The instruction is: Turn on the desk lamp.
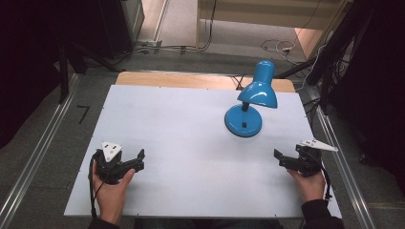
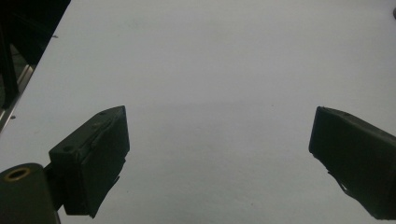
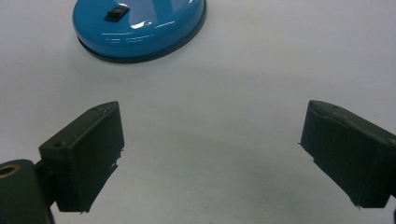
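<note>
A blue desk lamp point(image 1: 250, 102) stands on the white table top point(image 1: 181, 129), right of the middle and toward the back. Its shade point(image 1: 259, 88) tilts over a round base point(image 3: 140, 28) that carries a black switch point(image 3: 116, 13). My left gripper point(image 1: 140, 161) rests near the front left, jaws wide apart, over bare table point(image 2: 219, 116). My right gripper point(image 1: 279, 160) sits at the front right, also open with nothing between its jaws point(image 3: 212, 109). The lamp base lies a short way ahead of it and to its left.
A strip of wooden table point(image 1: 191, 78) shows behind the white top. Metal rails point(image 1: 38, 157) run along the floor on both sides. Cables point(image 1: 277, 45) lie on the floor at the back, and dark stands point(image 1: 334, 52) rise at the back right.
</note>
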Demonstrator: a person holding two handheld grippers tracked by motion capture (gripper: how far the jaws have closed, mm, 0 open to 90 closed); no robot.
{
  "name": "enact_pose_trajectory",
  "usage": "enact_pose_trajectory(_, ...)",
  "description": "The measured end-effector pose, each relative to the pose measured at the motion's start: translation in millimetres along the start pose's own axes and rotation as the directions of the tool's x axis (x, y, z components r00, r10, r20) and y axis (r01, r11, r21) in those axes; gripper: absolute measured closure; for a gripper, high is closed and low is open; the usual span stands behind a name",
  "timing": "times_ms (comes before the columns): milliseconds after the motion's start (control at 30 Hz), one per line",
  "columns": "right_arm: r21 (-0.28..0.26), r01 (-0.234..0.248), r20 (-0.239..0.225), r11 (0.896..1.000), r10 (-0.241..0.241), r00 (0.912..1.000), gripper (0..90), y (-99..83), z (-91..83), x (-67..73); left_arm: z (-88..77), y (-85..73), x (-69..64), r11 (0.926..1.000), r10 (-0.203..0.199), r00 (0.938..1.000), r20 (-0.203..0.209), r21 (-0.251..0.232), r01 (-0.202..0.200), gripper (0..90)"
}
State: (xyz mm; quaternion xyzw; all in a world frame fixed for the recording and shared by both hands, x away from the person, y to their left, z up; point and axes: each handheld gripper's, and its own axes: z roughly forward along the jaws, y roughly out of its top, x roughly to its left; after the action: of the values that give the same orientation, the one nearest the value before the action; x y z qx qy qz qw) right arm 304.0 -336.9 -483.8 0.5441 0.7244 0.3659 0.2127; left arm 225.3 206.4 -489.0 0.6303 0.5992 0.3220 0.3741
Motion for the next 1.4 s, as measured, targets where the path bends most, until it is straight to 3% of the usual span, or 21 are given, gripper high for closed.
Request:
enact_pose_trajectory(433,0.033,0.043,-0.011,0.999,-0.043,0.999,4.4,13.8,22.1,15.7,-2.0,-1.1,1.8,1.0,-0.001,1.0,0.007,-0.002,0.001,6.0)
enact_pose_trajectory(700,0.043,0.038,-0.013,0.998,-0.038,0.9992,4.5,20.1,36.1,23.5,-2.7,-1.6,-0.9,0.9999,0.011,0.9998,0.016,-0.001,-0.011,6.0)
enact_pose_trajectory(1400,0.026,0.038,-0.018,0.999,-0.038,0.9991,6.7,35.9,51.0,38.7,-2.9,-1.9,-0.3,1.0,0.007,0.9996,0.028,-0.002,-0.007,6.0)
